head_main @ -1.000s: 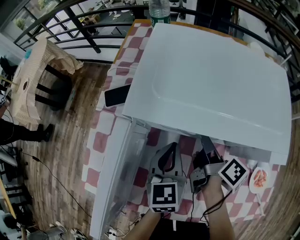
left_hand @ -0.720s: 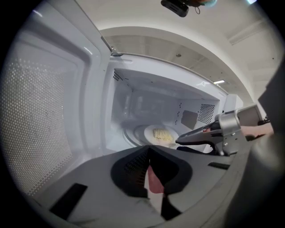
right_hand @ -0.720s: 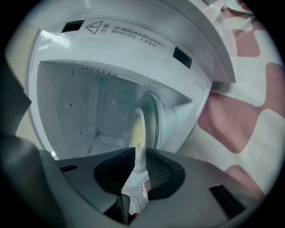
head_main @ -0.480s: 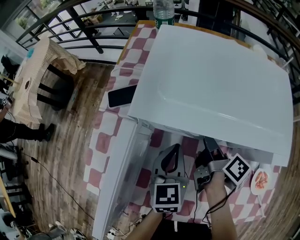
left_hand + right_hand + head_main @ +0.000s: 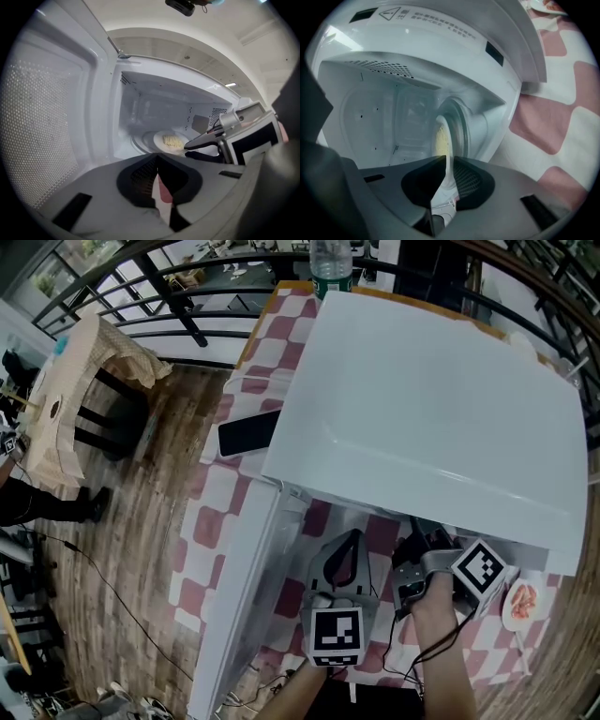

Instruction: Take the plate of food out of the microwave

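Observation:
The white microwave [image 5: 431, 399] stands on the checked table with its door [image 5: 239, 596] swung open to the left. Inside, a white plate of yellow food [image 5: 169, 140] rests on the turntable; in the right gripper view the plate [image 5: 440, 138] appears turned on its side. My left gripper [image 5: 157, 165] is shut and empty, held in front of the opening [image 5: 352, 536]. My right gripper [image 5: 446, 158] reaches into the cavity, rolled over, its jaws a narrow slit apart. Its tips [image 5: 187, 147] sit at the plate's right rim.
A second plate with red food [image 5: 518, 602] lies on the table, right of the microwave. A black phone [image 5: 246, 435] rests at the table's left edge and a bottle [image 5: 330, 257] stands behind the microwave. A draped chair [image 5: 66, 399] stands on the wooden floor, left.
My right gripper has rolled and its marker cube has shifted slightly right and toward the microwave. The left gripper has stayed put. The head view has drifted a little.

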Demonstrator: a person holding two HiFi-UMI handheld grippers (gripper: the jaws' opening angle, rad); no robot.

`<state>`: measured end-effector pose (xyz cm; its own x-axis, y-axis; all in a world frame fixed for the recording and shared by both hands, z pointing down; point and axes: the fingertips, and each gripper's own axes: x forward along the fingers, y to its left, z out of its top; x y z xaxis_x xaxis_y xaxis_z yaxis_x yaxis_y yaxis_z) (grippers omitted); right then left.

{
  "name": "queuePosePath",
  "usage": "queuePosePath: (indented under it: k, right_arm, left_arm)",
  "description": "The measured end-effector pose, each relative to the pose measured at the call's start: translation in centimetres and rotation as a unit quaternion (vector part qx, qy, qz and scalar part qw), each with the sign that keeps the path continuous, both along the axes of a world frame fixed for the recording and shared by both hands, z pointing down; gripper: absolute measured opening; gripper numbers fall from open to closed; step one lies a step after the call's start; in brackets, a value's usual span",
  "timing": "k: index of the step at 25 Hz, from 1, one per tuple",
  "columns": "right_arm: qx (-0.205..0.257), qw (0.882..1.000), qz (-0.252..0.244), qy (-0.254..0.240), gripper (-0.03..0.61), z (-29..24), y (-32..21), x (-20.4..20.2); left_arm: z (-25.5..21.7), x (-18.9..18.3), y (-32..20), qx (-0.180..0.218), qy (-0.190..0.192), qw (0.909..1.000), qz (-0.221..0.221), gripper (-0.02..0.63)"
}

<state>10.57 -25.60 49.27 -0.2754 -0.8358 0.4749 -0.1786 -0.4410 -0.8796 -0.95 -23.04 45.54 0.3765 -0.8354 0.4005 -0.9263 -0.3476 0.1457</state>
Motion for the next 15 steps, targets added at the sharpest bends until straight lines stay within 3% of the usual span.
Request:
queuePosePath:
  k: [9,15]
  right_arm:
    - [-0.001,1.000,-0.005,0.005,0.046,0.00,-0.37,-0.23]
    - [-0.004,1.000,0.000,0.010,0.011,0.23,-0.34,-0.10]
  left_arm:
    - [0.08,-0.47,-0.19,-0.002,0.004,1.0000,-0.006,0.026]
    - [0.35,-0.72,-0.22,-0.007,0.004,0.9999,-0.010,0.026]
